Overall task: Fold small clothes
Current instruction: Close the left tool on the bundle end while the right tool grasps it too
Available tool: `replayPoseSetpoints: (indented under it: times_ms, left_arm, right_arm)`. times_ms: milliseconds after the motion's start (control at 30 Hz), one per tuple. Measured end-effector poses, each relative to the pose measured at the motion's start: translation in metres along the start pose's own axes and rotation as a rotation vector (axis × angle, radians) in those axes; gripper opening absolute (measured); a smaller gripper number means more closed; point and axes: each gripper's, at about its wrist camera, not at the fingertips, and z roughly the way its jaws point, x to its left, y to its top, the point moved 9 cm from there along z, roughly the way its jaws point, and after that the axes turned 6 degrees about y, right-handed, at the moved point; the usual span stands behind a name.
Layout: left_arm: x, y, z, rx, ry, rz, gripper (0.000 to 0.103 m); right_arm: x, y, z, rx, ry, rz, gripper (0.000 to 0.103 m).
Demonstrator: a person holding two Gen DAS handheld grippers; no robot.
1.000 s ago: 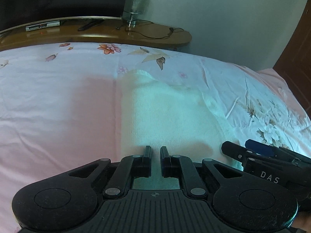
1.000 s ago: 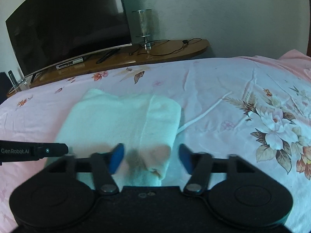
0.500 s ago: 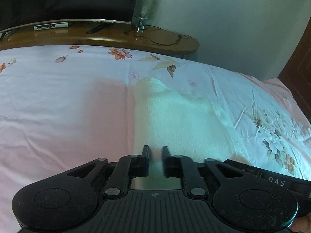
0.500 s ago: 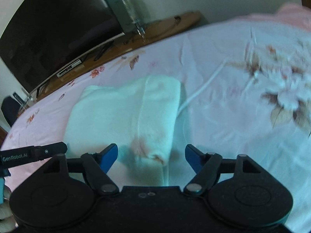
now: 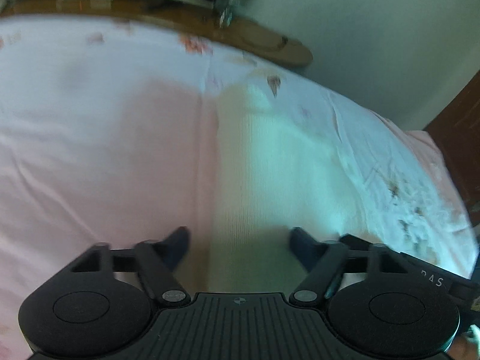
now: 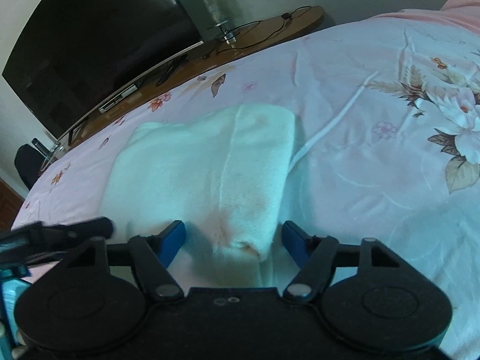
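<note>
A small pale knit garment (image 6: 207,168) lies folded flat on the pink floral bedsheet (image 6: 375,180), its right side doubled over. My right gripper (image 6: 234,235) stands wide over the garment's near right corner; its jaws are closing and the pads do not touch the cloth. In the blurred left wrist view the same garment (image 5: 264,162) runs away from me. My left gripper (image 5: 240,241) straddles the cloth's near left edge, jaws opening and clear of the cloth. The left gripper's arm (image 6: 60,231) shows at the right wrist view's left edge.
A wooden TV bench (image 6: 270,30) runs behind the bed, carrying a dark television (image 6: 99,48), a glass lamp (image 6: 214,9), a set-top box and cables. A dark wooden door (image 5: 462,138) stands at the right. A white crease (image 6: 327,126) crosses the sheet beside the garment.
My left gripper's jaws went from nearly shut to wide apart and the hand sank toward the cloth's near edge. The right gripper rolled and dropped slightly, staying wide over the corner.
</note>
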Motion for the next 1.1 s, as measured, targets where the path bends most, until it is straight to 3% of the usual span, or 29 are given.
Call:
replayPoseSetpoints:
  times_ms: [100, 133, 167, 200, 233, 300, 467, 700, 900, 1100]
  left_arm:
    - [-0.004, -0.002, 0.004, -0.001, -0.021, 0.012, 0.07]
    - [-0.005, -0.003, 0.005, 0.003, -0.03, 0.015, 0.068]
    - [-0.008, -0.003, 0.006, 0.011, -0.043, 0.019, 0.058]
    - [-0.01, -0.003, 0.007, 0.02, -0.054, 0.017, 0.058]
    - [-0.01, -0.003, 0.008, 0.021, -0.053, 0.01, 0.057]
    - [-0.011, -0.003, 0.008, 0.016, -0.052, 0.006, 0.052]
    - [-0.019, -0.001, -0.002, -0.026, -0.028, 0.03, 0.038]
    - [-0.015, 0.019, -0.035, -0.097, -0.071, 0.012, 0.035]
    - [0.029, 0.042, -0.078, -0.169, -0.059, -0.032, 0.035]
    - [0.119, 0.056, -0.128, -0.24, 0.006, -0.078, 0.035]
  right_arm:
    - [0.0, -0.001, 0.0, 0.015, 0.023, 0.003, 0.068]
    - [0.0, 0.0, 0.0, 0.018, 0.027, -0.004, 0.068]
    - [-0.001, 0.0, 0.001, 0.017, 0.031, -0.006, 0.068]
    - [-0.001, 0.0, 0.001, 0.013, 0.035, -0.003, 0.067]
    - [-0.001, 0.001, 0.002, 0.005, 0.034, -0.004, 0.065]
    - [0.0, 0.001, 0.004, -0.002, 0.059, 0.021, 0.049]
    - [0.007, 0.0, 0.002, -0.028, 0.073, 0.048, 0.031]
    - [0.04, 0.013, -0.019, -0.102, 0.076, -0.023, 0.028]
    - [0.098, 0.028, -0.023, -0.132, 0.129, -0.101, 0.028]
    - [0.182, 0.022, 0.006, -0.122, 0.211, -0.167, 0.028]
